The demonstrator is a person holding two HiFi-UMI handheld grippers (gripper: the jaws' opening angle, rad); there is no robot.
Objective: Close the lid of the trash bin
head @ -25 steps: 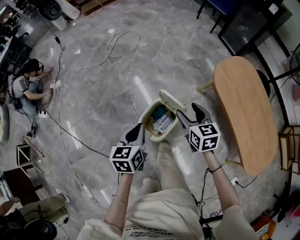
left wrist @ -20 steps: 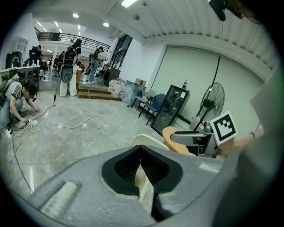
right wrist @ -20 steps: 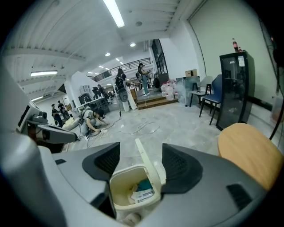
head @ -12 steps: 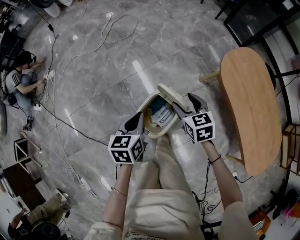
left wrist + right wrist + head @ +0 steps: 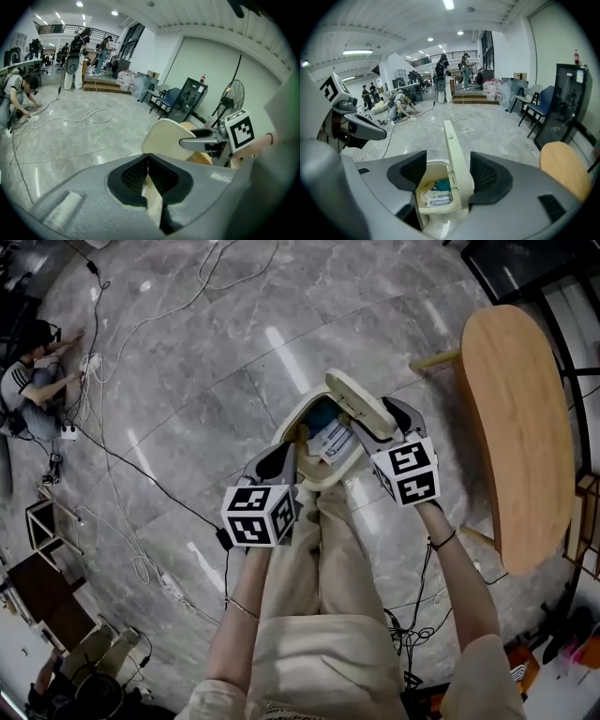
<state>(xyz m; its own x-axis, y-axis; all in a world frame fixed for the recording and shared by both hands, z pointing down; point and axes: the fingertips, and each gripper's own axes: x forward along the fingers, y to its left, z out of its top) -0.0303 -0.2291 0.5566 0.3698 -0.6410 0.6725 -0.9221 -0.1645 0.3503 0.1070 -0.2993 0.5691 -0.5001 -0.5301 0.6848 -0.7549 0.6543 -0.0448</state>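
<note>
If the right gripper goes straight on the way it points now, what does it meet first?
Most likely the upright lid, edge-on between the right gripper's open jaws; the trash bin sits just below. Depth is unclear.

Over the last 1 second the left gripper (image 5: 279, 461), jaws together, has moved up from short of the cream plastic trash bin (image 5: 321, 482) to its near left rim. The right gripper (image 5: 382, 426) has slid in from the bin's right side, so the bin's raised cream lid (image 5: 361, 404) now stands edge-on between its 2 spread jaws. The head view has swung too: the bin sits higher in it, and the person crouched on the floor (image 5: 23, 390) lies nearer the top left corner.
</note>
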